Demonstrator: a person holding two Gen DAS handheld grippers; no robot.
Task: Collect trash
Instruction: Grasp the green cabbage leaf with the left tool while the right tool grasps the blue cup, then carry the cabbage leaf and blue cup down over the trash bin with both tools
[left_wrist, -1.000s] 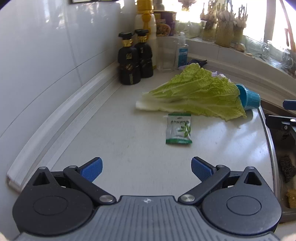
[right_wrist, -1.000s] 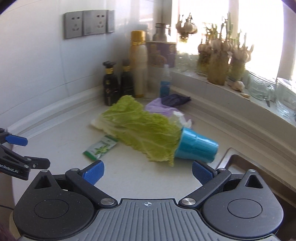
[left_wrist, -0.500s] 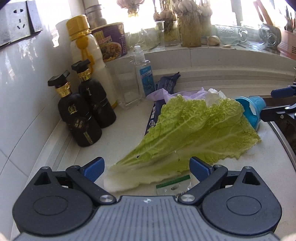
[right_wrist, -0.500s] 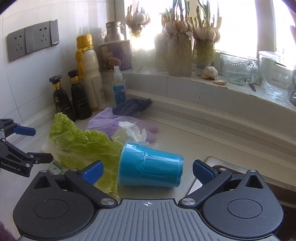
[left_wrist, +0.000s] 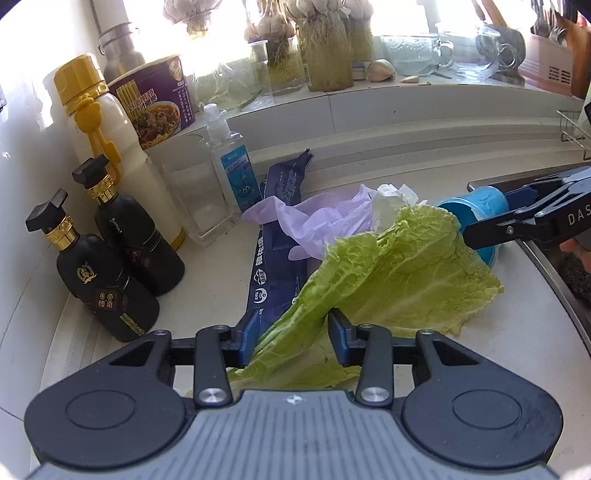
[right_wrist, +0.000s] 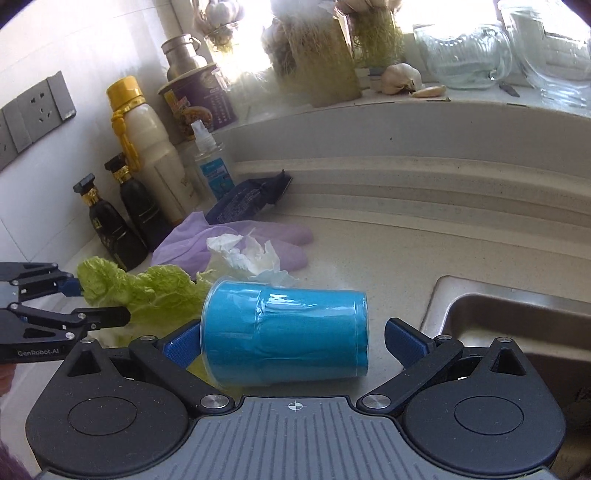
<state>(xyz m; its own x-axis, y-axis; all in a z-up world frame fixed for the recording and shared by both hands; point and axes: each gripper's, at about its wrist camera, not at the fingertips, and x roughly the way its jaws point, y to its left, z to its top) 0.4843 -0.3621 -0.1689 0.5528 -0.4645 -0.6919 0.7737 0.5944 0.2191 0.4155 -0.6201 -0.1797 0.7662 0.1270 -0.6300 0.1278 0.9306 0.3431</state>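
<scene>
While its jaws close round the cabbage leaf (left_wrist: 406, 273), blue cup (right_wrist: 284, 336) sideways between wide right jaws

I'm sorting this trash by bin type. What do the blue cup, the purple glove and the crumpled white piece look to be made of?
Blue cup: probably thin plastic, or coated paper; glossy, with shiny creases along its wall. Purple glove: looks like thin disposable nitrile or latex, matte and limp, lying flat in soft folds. Crumpled white piece: likely tissue paper; dull, soft, with ragged wrinkled edges.
</scene>
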